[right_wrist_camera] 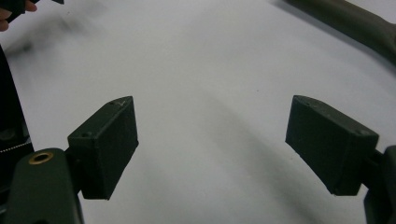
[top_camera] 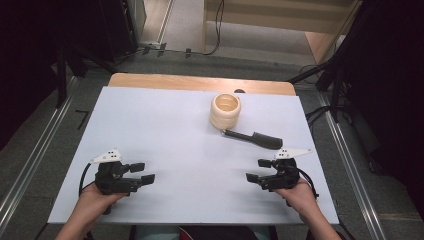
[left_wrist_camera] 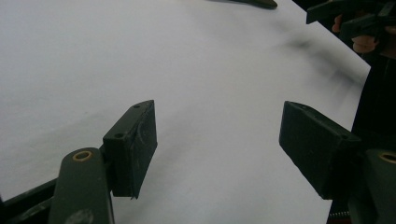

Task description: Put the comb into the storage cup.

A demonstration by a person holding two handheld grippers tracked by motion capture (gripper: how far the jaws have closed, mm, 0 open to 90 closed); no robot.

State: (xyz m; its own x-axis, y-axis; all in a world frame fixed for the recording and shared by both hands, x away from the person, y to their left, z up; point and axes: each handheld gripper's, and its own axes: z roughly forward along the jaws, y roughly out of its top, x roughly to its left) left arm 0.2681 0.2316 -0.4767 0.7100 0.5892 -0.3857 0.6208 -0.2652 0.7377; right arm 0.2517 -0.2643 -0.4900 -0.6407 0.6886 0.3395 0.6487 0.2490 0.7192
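Nearest the person, both grippers sit low over the white table (top_camera: 165, 130), one at each near corner. The left gripper (top_camera: 143, 172) is down around 7 o'clock from the table's middle, held in the left hand (top_camera: 95, 197), jaws pointing across toward the centre. In the left gripper view its jaws stand wide apart with nothing but bare white surface between them. The right gripper (top_camera: 259, 170) mirrors it at about 4 o'clock, gripped by the right hand (top_camera: 299, 195), also aimed inward. The right gripper view shows the same deal: jaws spread wide, nothing in them, just tabletop.

A little farther out from the right gripper, roughly 1 to 2 o'clock from the table's middle, lies a dark comb (top_camera: 255, 138). It's flat on the surface, handle end pointing to about 10 o'clock, toothed end toward the table's right side. It's near the right gripper but not touching it. A piece of it shows at the top right corner in the right gripper view (right_wrist_camera: 355, 21).

Just beyond the comb's handle tip, at about 12 to 1 o'clock, is a cream ribbed cup (top_camera: 225, 111), standing upright with its mouth open to the top. Comb tip and cup look just beside each other; can't tell if they actually touch.

Farthest off, the table's wooden edge (top_camera: 200, 82) peeks out past the white top.
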